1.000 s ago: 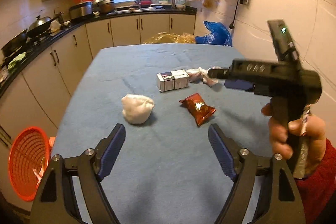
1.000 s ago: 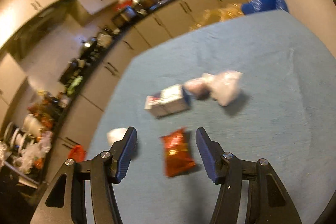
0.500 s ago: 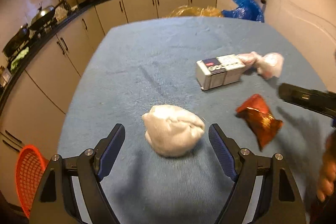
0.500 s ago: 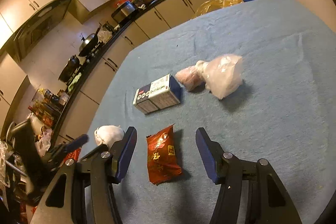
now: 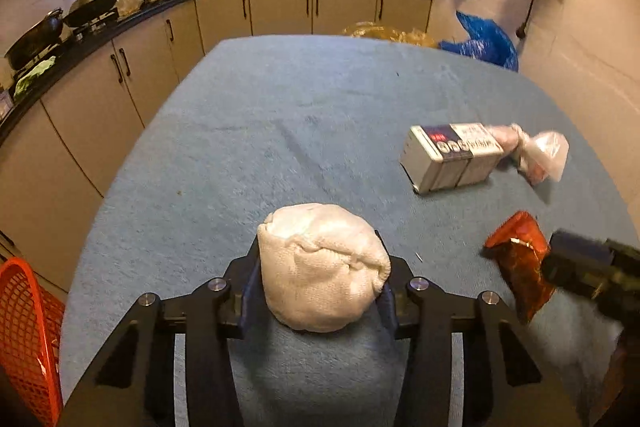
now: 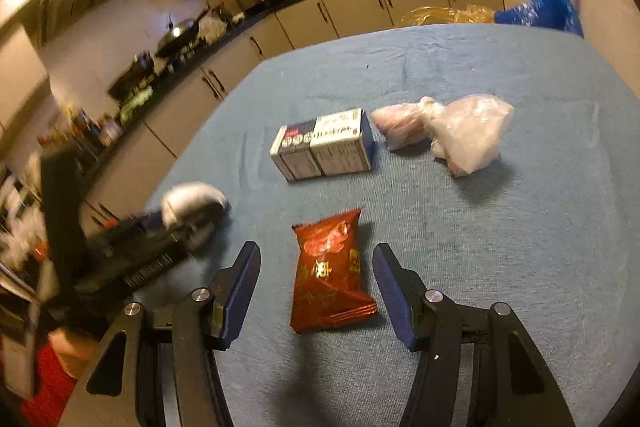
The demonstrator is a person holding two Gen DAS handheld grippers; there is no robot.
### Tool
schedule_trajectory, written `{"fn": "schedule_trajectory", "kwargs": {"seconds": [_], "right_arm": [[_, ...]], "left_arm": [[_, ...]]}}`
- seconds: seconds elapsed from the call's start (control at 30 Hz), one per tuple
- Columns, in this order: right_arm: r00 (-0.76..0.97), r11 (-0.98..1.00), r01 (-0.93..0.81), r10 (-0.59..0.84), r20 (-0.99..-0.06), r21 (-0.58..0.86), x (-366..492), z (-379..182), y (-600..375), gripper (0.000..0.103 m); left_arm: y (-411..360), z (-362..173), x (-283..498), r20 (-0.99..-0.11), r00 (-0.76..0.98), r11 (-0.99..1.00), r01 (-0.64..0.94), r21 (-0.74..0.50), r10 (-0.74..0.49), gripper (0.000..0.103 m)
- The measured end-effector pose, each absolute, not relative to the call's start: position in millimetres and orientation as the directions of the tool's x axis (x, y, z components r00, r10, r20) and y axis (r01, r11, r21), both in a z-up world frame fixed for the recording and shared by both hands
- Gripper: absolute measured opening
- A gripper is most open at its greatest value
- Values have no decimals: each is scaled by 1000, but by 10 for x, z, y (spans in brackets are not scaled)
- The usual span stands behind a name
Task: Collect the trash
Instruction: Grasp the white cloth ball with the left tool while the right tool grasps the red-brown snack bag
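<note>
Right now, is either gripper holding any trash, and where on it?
Left gripper is closing across the middle of the white wad, one finger on each side. Right gripper holds nothing; it straddles the red snack packet, not touching it.

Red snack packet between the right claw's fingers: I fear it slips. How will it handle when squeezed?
The red snack packet looks flat and crinkly, so probably light and floppy. Its glossy film may slide on the blue cloth or buckle.

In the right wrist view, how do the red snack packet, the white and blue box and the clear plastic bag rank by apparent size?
1. clear plastic bag
2. red snack packet and white and blue box: they look alike. The packet lies nearest the camera, so it may really be smaller than the box.
</note>
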State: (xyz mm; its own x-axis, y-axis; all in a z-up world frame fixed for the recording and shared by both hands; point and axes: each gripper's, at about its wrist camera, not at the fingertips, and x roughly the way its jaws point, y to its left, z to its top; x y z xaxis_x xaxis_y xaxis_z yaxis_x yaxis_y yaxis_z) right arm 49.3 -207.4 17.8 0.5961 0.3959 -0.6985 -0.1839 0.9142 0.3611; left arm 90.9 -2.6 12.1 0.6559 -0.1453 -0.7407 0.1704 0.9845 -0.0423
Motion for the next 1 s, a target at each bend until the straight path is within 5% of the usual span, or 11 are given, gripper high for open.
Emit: {"fn": "schedule_trajectory", "kwargs": {"seconds": [0.17, 0.23, 0.33, 1.0], "right_arm": [[607, 953, -189, 302, -735, 235, 492, 87, -1937, 62], [602, 957, -197, 289, -745, 212, 497, 49, -1898, 42], [611, 959, -197, 281, -741, 201, 489, 39, -1893, 40], [726, 946, -179, 313, -612, 272, 336, 339, -2022, 40]], "left_arm": [[62, 118, 901, -732, 662, 984, 164, -64, -158, 46], [40, 143, 879, -724, 671, 983, 171, -58, -160, 46], [16, 205, 806, -697, 699, 983, 179, -47, -161, 46], [-45, 350, 736, -643, 750, 983, 185, -23, -156, 46]]}}
